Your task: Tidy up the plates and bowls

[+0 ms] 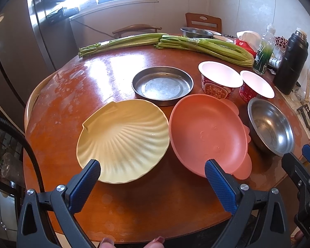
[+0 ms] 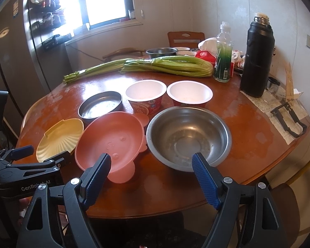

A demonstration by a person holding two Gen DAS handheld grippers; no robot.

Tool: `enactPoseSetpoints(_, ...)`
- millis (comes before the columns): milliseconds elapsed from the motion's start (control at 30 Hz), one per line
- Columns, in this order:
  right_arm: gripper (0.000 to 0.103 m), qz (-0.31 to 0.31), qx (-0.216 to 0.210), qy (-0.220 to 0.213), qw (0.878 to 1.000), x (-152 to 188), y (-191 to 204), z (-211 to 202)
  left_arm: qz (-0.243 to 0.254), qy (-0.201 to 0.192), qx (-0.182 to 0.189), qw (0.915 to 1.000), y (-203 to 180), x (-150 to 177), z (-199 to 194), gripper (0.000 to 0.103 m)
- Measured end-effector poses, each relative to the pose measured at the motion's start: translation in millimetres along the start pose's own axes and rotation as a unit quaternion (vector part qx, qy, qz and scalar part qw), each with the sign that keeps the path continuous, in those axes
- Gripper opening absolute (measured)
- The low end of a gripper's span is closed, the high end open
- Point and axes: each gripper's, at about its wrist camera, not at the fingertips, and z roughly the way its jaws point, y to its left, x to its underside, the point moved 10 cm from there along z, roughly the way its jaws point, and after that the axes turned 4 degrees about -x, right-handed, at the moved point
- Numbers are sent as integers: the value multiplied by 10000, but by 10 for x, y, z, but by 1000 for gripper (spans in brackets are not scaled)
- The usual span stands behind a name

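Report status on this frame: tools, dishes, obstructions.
Left tool and right tool open, empty. Yellow shell plate, pink plate, steel bowl side by side, unstacked. Celery lies behind, nothing blocking.

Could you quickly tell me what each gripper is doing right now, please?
Left gripper: jaws open, holding nothing, above the table's near edge.
Right gripper: jaws open, holding nothing, in front of the steel bowl.

The round wooden table [image 2: 248,136] held a yellow shell plate [image 1: 124,142], pink plate [image 1: 208,132], steel pan [image 1: 162,84], steel bowl [image 2: 189,137], 2 noodle cups [image 2: 146,95], celery [image 2: 167,66] and a black flask [image 2: 257,60].
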Motion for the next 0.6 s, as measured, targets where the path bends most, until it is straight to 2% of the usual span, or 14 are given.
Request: enactPoseSetpoints(600,82,-77,-60,78,9999,-4,72,81,-95,9,3,10000,93,3,66,101)
